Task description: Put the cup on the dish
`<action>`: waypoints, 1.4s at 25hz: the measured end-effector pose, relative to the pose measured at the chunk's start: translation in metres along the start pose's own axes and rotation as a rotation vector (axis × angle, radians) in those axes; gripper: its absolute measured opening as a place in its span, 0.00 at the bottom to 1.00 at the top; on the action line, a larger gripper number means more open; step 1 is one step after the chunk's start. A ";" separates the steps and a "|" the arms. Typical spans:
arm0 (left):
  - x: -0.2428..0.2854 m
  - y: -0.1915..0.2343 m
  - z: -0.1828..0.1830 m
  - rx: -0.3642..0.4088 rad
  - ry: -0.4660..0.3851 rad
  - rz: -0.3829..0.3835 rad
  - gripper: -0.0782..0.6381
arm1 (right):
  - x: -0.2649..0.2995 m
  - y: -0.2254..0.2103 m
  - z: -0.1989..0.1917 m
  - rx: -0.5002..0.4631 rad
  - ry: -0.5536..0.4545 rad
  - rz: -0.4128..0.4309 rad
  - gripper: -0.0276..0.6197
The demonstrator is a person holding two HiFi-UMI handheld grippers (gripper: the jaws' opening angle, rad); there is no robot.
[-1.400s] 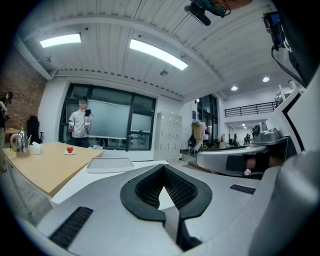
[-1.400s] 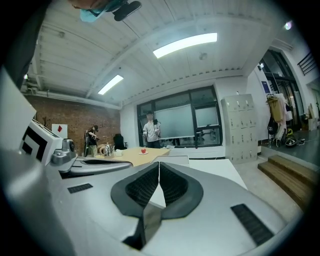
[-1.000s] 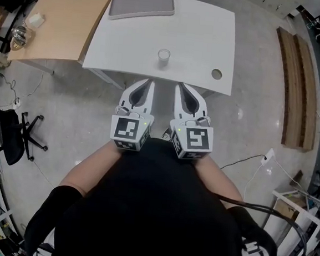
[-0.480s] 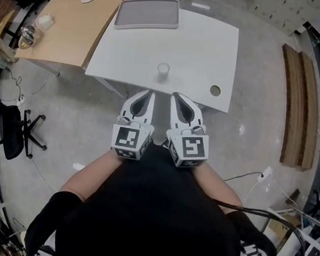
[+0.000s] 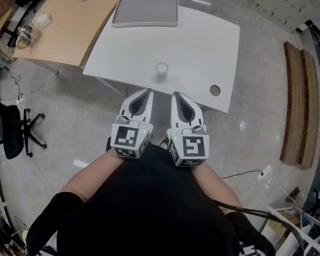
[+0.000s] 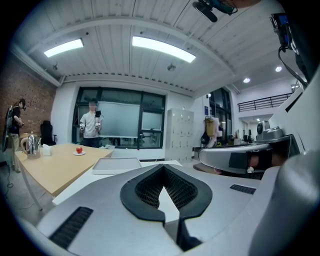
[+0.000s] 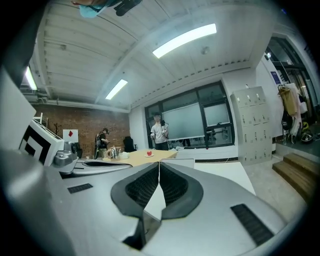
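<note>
- only print in sight: black-and-white square markers on the cubes of the left gripper and right gripper
- both tongs clenched on nothing, side by side just short of the white table
- cup: small, pale, upright near the table's near edge, right ahead of the tongs
- grey tray sits at the far edge, well apart from the cup; round hole to the cup's right

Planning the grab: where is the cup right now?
In the head view the cup stands by the near edge of the white table, left of the round hole, with the grey tray at the far edge.
</note>
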State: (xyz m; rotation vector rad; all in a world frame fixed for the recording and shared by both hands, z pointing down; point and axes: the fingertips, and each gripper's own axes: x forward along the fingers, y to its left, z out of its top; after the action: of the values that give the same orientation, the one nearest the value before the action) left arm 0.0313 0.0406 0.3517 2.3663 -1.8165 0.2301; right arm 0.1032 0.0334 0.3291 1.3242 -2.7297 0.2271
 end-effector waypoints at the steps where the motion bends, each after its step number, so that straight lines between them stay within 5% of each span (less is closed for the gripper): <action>1: 0.001 0.001 0.000 -0.001 -0.001 0.004 0.11 | 0.001 -0.002 0.000 0.001 0.003 -0.002 0.06; 19: 0.076 0.064 -0.019 -0.019 0.049 -0.034 0.11 | 0.090 -0.015 -0.022 -0.032 0.079 0.001 0.06; 26: 0.127 0.106 -0.025 -0.030 0.051 -0.118 0.11 | 0.156 -0.011 -0.029 -0.034 0.103 0.124 0.07; 35: 0.179 0.134 -0.053 -0.007 0.091 -0.181 0.11 | 0.213 -0.031 -0.068 -0.093 0.226 0.137 0.07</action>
State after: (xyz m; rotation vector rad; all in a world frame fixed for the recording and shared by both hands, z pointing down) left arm -0.0541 -0.1513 0.4444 2.4532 -1.5506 0.3039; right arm -0.0018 -0.1379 0.4317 1.0211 -2.6067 0.2413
